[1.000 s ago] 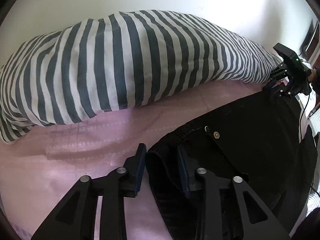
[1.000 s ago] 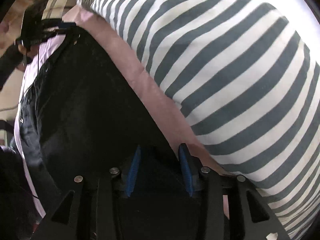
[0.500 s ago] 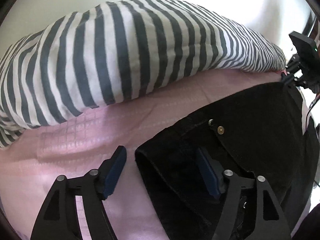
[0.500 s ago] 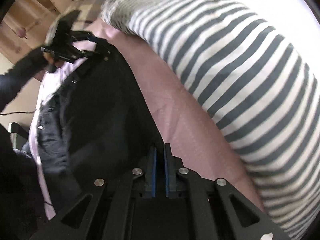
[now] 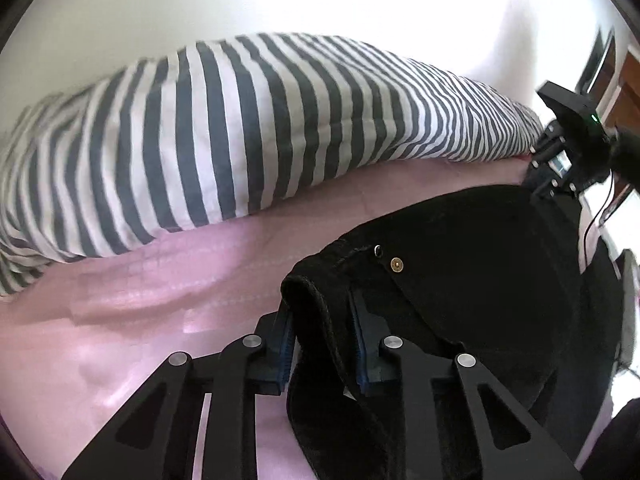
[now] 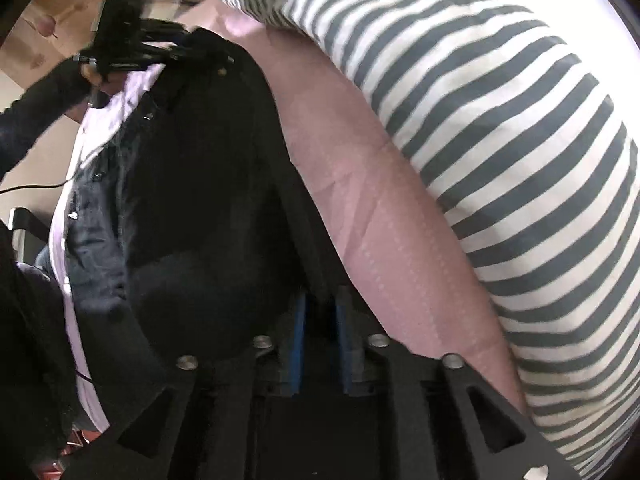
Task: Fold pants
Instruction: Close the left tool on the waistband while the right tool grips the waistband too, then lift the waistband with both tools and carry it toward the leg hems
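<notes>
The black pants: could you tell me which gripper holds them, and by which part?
Left gripper grips the black pants at the waistband; right gripper pinches their far edge.

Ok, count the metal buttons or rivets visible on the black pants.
2 in the left wrist view: a brass rivet and a dark button beside it, near the waistband the left tongs grip. More may be hidden.

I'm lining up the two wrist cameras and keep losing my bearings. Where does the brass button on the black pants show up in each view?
Left wrist view: the brass button sits right of centre, on the waistband of the black pants, just beyond the left gripper.
Right wrist view: upper left, a small glint near the far gripper.
Shared landmark: the striped pillow along the pants' far edge.
</notes>
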`<state>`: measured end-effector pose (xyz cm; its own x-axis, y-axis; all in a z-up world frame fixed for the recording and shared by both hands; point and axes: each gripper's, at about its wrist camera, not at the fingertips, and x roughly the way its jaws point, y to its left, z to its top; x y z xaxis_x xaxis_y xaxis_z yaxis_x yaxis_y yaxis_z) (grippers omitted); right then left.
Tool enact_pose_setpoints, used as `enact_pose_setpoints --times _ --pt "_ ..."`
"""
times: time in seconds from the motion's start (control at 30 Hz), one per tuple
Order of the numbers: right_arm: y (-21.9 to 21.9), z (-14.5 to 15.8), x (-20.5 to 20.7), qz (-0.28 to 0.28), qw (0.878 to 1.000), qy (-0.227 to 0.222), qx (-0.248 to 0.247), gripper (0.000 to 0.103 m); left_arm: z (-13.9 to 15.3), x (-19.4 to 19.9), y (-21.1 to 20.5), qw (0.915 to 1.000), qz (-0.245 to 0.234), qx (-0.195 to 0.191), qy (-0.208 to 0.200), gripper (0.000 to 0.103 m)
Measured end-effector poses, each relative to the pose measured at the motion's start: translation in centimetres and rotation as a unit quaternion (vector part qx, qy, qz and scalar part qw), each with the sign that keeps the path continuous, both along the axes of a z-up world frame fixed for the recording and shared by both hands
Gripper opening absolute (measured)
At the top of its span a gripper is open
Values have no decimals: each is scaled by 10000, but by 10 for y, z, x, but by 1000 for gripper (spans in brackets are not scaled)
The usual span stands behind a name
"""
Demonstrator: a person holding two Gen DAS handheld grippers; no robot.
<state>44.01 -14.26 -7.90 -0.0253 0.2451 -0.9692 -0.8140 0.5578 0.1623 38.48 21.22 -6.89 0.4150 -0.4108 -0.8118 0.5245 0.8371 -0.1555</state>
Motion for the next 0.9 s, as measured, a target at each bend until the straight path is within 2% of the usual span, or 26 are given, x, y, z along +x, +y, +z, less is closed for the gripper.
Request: enact_pose_setpoints --times 0.03,0.1,0.2,0.23,0.4,0.5,0.63,0.77,0.9 --pt "-1 -2 3 -16 10000 3 -60 23 3 -5 1 9999 17 24 -97 24" --pt "-8 -9 11 -15 9997 180 -187 24 7 -9 6 9999 59 5 -162 23" --pt "-25 -19 18 72 9980 383 -491 24 16 -14 18 9997 122 -77 -171 23" --pt "-31 -21 20 46 9974 444 -561 21 16 -17 20 9997 143 -75 -201 23" --pt "-71 -23 29 -358 9936 452 -971 19 18 -18 21 9996 191 3 -210 23" --pt "-81 -22 19 -469 9917 178 -1180 9 16 -15 10 9995 238 59 -196 23" --pt "-75 -5 -9 -514 9876 -587 -1361 7 15 -14 -5 9986 325 323 -276 23" --pt "-75 32 -42 -742 9807 -1176 -1376 6 34 -25 -15 9968 292 541 -502 23" --pt "-76 74 -100 -1002 9733 -1650 -1240 6 62 -48 -16 9954 243 561 -737 23"
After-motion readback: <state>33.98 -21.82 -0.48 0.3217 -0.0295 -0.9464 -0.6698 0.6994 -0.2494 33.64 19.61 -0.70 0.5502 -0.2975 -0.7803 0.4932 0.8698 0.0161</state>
